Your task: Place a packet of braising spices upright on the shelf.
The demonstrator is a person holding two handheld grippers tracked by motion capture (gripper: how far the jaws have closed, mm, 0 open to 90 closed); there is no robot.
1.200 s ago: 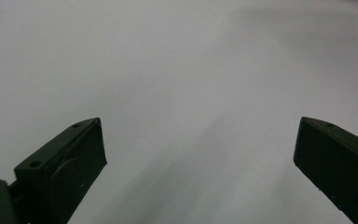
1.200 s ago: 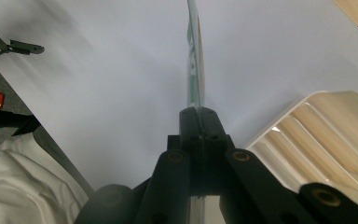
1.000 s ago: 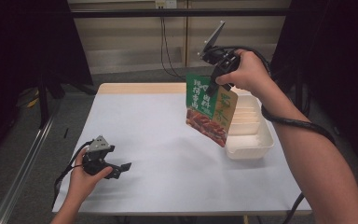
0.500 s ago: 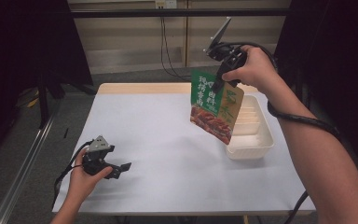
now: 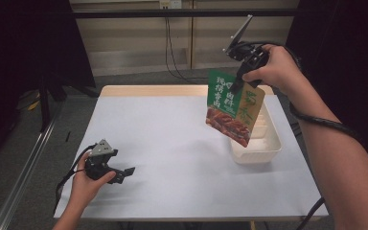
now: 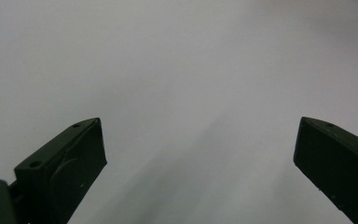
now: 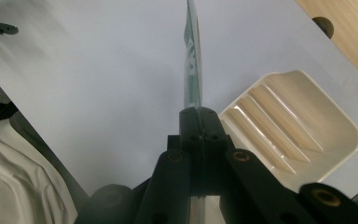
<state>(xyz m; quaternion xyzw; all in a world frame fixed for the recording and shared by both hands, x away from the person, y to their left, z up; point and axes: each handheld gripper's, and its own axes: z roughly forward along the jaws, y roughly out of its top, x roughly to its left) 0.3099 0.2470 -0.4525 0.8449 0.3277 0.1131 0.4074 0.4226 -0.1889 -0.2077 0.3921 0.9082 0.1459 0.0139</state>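
Above the empty white tray (image 5: 263, 148), the right claw (image 5: 235, 84) grips a green pouch (image 5: 232, 108).

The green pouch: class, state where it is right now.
In the high view the green pouch hangs in the air at the right, pinched at its top edge by the right tongs, over the near-left part of the white tray.

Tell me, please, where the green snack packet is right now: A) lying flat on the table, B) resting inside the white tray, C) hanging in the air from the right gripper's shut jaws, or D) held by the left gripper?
C: the green snack packet hangs clear of the table, pinched at its top edge by the right gripper.
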